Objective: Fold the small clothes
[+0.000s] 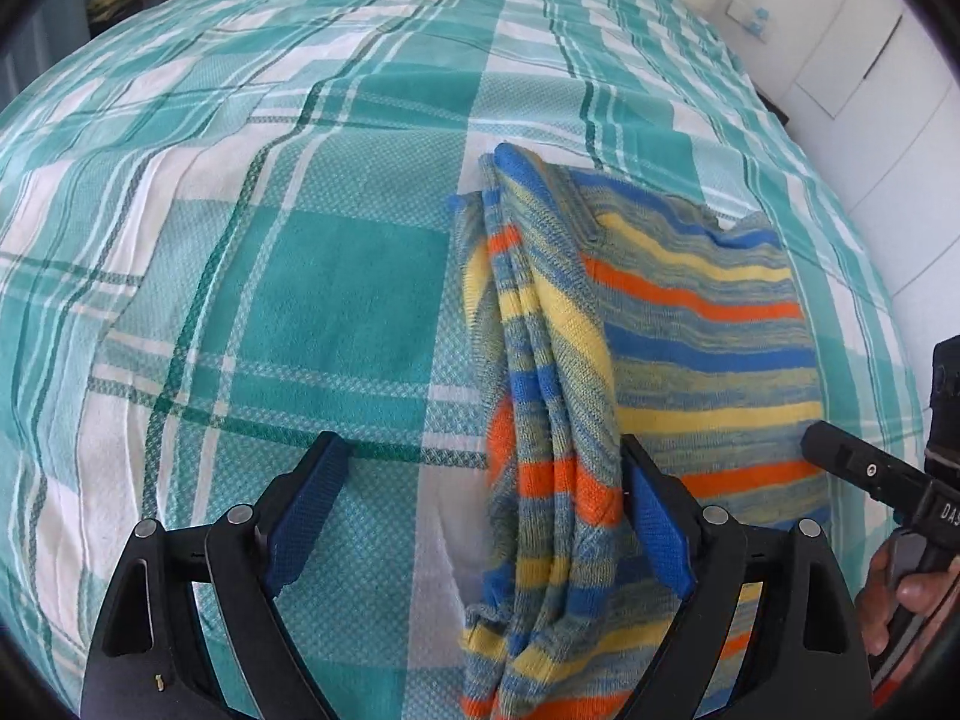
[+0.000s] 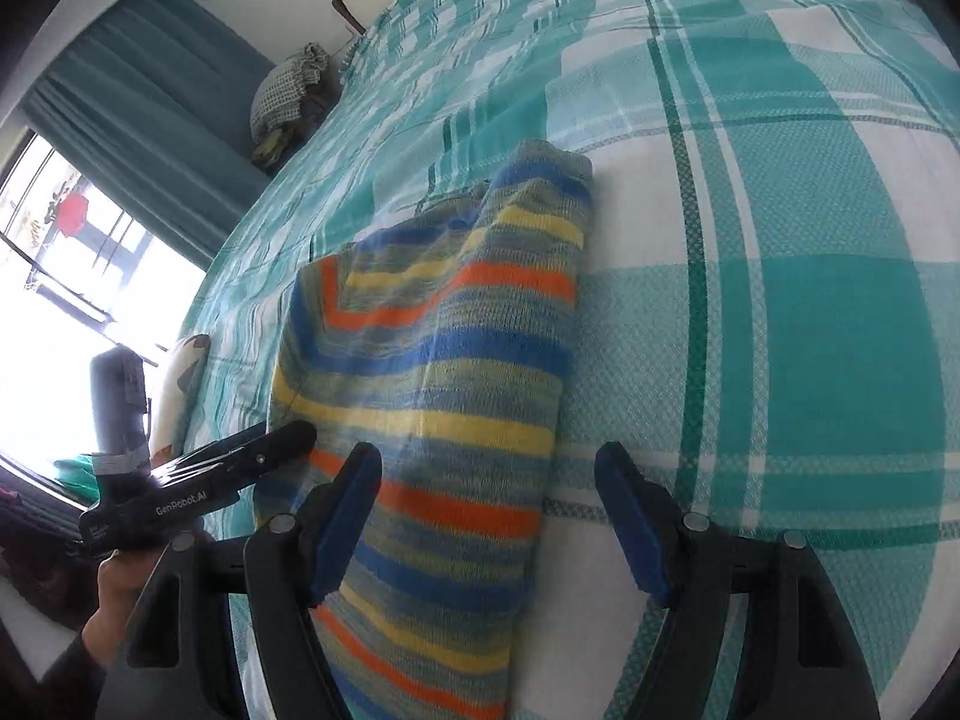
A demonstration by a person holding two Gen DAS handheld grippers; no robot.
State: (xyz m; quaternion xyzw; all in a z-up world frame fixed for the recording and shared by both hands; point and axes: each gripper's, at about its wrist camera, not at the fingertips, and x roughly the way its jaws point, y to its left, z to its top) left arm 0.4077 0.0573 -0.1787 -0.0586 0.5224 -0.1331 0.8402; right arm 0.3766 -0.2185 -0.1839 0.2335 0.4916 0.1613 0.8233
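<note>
Fingers on both grippers stood apart, nothing pinched. Left gripper (image 1: 480,516): blue pads spread wide at the bottom of the left wrist view, angled down at the bed. A bunched fold of the striped knit garment (image 1: 630,360) ran up between them, lying close against the inner face of the right-hand pad; left-hand pad well clear, over bare bedspread (image 1: 270,240). No clamp on the cloth.

Right gripper (image 2: 489,516): pads also apart at the bottom of the right wrist view. Left-hand pad sat over the garment (image 2: 444,372), right-hand pad over the teal-and-white checked bedspread (image 2: 780,240). The garment's right edge ran between them. Contact with the cloth could not be told.

Garment was partly folded, blue/yellow/orange stripes, lying flat on the bed. In the left wrist view it filled the centre-right and lower middle; in the right wrist view it ran from centre down to the bottom edge.

Each gripper showed in the other's view: the right one at the right edge of the left wrist view with a hand (image 1: 900,600) on its handle, the left one at lower left of the right wrist view, tip near the garment's left edge.

Teal curtain (image 2: 138,90) and bright window (image 2: 72,276) were at the left of the right wrist view.
</note>
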